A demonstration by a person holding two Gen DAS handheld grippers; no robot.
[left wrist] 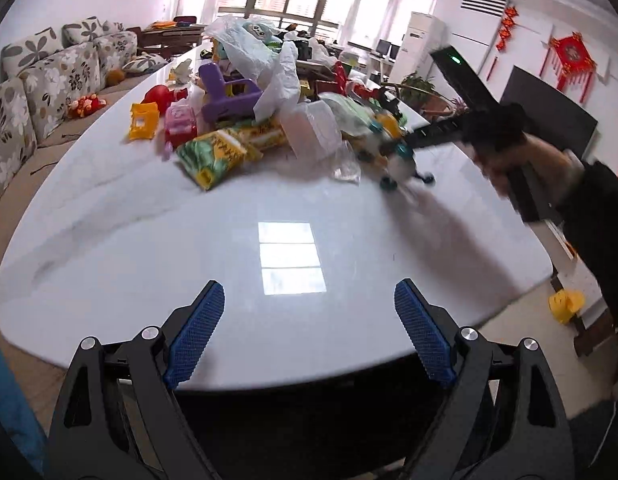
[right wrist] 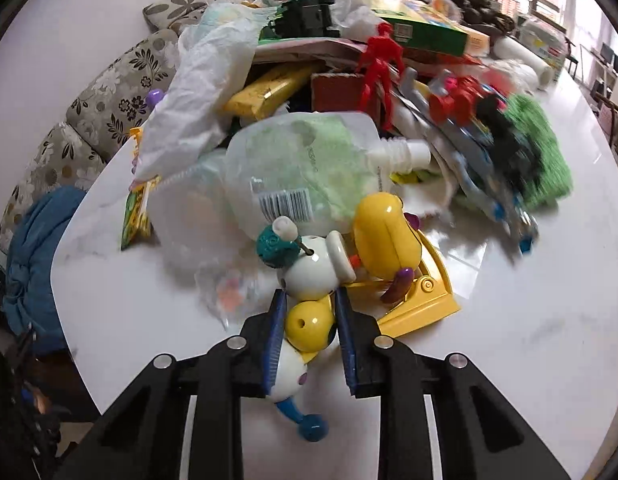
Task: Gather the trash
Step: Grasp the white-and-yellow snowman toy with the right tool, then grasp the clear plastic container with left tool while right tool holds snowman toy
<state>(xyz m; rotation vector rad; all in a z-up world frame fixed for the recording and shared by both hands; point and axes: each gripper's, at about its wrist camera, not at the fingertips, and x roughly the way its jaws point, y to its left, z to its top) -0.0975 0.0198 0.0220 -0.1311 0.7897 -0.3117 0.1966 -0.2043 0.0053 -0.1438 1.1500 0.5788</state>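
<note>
A heap of toys and trash lies on the white table [left wrist: 149,240]. In the right wrist view my right gripper [right wrist: 311,320] is shut on a yellow, white and teal plastic toy [right wrist: 309,324] at the heap's near edge, pads against its yellow ball. Behind it lie a clear plastic pouch [right wrist: 309,168] with a barcode, a white plastic bag [right wrist: 197,92] and a yellow wrapper [right wrist: 265,92]. In the left wrist view my left gripper [left wrist: 309,332] is open and empty above the table's near part. The right gripper [left wrist: 393,156] appears there too, blurred, holding the toy.
The heap also holds a red figure [right wrist: 381,64], a green cloth [right wrist: 541,152], a green box [right wrist: 421,28], a purple toy [left wrist: 229,92] and a green-yellow snack packet [left wrist: 217,156]. A floral sofa [left wrist: 37,92] stands left of the table. A yellow toy [left wrist: 565,304] lies on the floor.
</note>
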